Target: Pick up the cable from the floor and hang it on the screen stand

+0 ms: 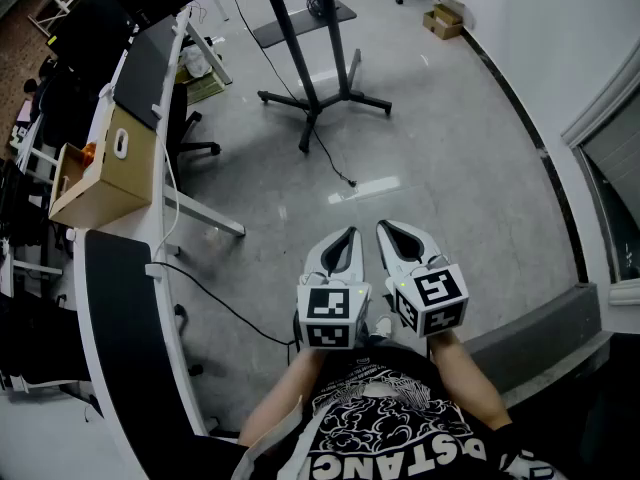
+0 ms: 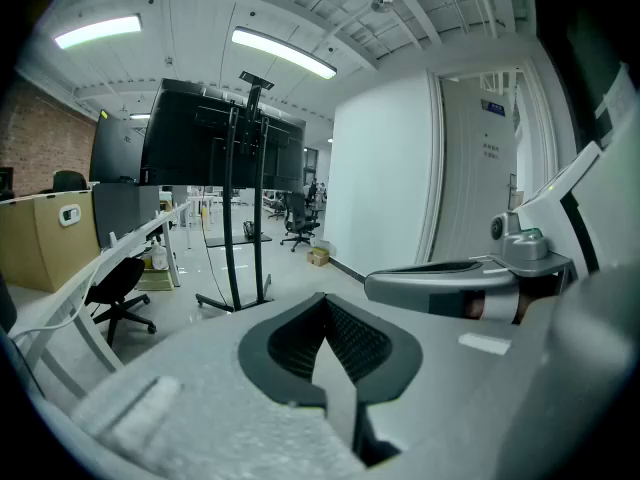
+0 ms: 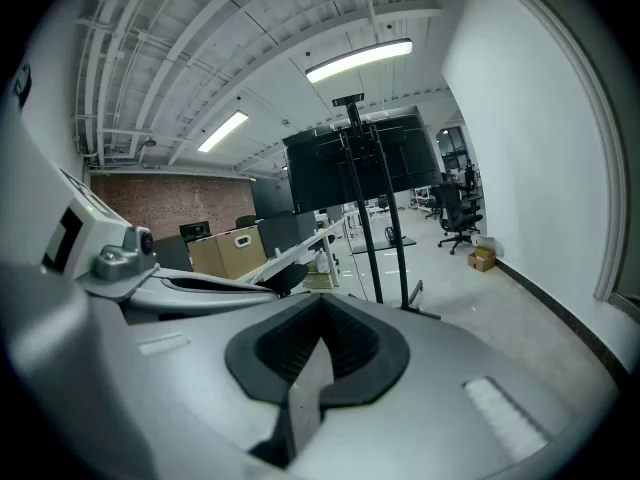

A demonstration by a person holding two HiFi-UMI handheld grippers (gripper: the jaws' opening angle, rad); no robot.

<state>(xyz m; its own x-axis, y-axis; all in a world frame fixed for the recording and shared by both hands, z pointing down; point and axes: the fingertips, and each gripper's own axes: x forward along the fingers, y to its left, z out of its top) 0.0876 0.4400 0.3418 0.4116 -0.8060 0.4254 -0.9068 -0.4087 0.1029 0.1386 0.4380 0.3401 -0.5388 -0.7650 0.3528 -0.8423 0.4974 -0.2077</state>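
A thin black cable (image 1: 335, 161) lies on the grey floor, trailing from the foot of the screen stand (image 1: 322, 96) toward me and ending near a bright reflection. The stand's black poles rise out of the head view; in the left gripper view the stand (image 2: 245, 238) carries a dark screen (image 2: 215, 138). It shows in the right gripper view too, as the screen stand (image 3: 372, 228). My left gripper (image 1: 347, 236) and right gripper (image 1: 385, 230) hover side by side well short of the cable's end. Both are shut with nothing between their jaws, as the left gripper (image 2: 325, 313) and right gripper (image 3: 320, 333) show up close.
A white desk (image 1: 165, 183) runs along the left, bearing a cardboard box (image 1: 105, 168), with a black office chair (image 1: 185, 133) beside it. Another cable (image 1: 225, 306) drops from the desk to the floor. The wall skirting (image 1: 540, 148) bounds the right. A small box (image 1: 443, 18) sits far off.
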